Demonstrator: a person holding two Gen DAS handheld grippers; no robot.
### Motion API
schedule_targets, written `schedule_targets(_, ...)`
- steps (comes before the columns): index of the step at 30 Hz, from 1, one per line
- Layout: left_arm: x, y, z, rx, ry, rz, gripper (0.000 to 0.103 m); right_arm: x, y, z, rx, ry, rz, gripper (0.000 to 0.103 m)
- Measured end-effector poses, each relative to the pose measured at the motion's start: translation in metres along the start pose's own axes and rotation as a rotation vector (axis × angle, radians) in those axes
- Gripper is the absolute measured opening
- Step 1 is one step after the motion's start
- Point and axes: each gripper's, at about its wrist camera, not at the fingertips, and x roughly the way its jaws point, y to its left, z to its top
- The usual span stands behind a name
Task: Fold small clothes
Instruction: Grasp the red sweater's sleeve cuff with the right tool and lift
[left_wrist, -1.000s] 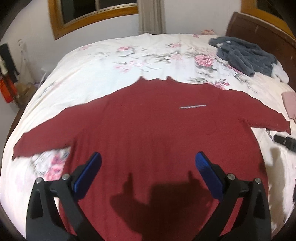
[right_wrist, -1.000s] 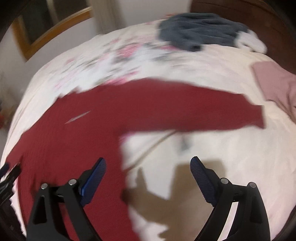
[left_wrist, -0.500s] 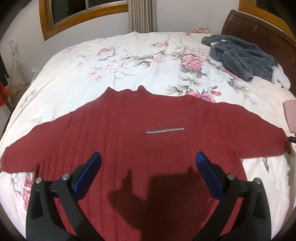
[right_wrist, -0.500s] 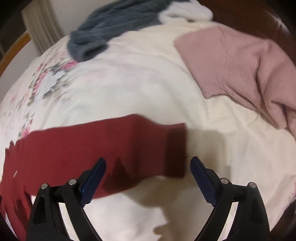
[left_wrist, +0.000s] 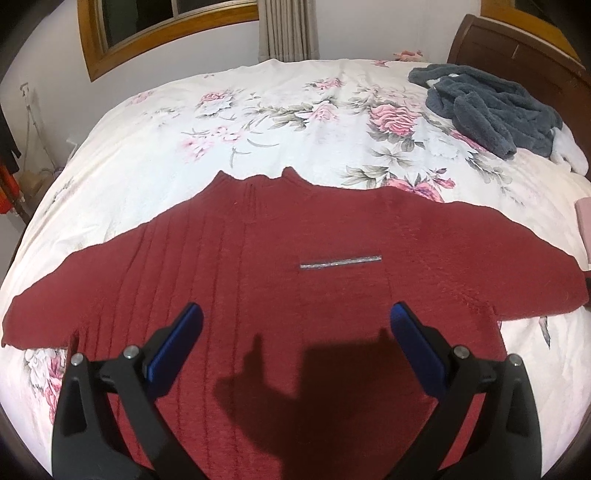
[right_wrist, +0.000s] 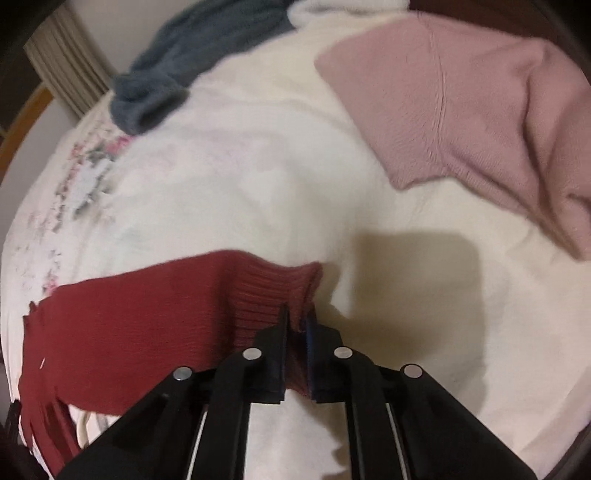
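Observation:
A dark red knit sweater (left_wrist: 295, 288) lies flat on the floral bedspread (left_wrist: 280, 110) with both sleeves spread out and a thin silver strip on its chest. My left gripper (left_wrist: 295, 343) hovers open over the lower body of the sweater, nothing between its blue pads. In the right wrist view, my right gripper (right_wrist: 295, 325) is shut on the ribbed cuff of the sweater's sleeve (right_wrist: 273, 291), which bunches slightly at the pinch. The rest of that sleeve (right_wrist: 129, 325) runs off to the left.
A grey fleece garment (left_wrist: 487, 107) is heaped at the far right of the bed near the dark wooden headboard (left_wrist: 517, 48). A pink knit top (right_wrist: 480, 118) lies just beyond the red cuff. A window and curtain stand behind the bed.
My right gripper has moved down to the end of the red sleeve and shut on its cuff. The left gripper has pulled back a little and stays open.

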Motion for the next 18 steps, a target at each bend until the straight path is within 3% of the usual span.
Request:
schedule_targets(7,-0.006,0.021,-0.003,-0.008,0.007,0.014,0.1,-0.068,0.04,-0.008,-0.07,-0.131,0.004,0.006)
schedule_targets(9,-0.01,0.028,-0.004,-0.012,0.0,0.021,0.1,-0.083,0.06,-0.011,-0.116,-0.147,0.054,0.006)
schedule_targets(12,-0.015,0.036,-0.004,-0.032,0.002,0.012,0.1,-0.102,0.117,-0.024,-0.225,-0.131,0.201,0.006)
schedule_targets(18,-0.025,0.046,-0.009,-0.036,0.015,-0.019,0.1,-0.087,0.246,-0.059,-0.392,-0.047,0.387,0.006)
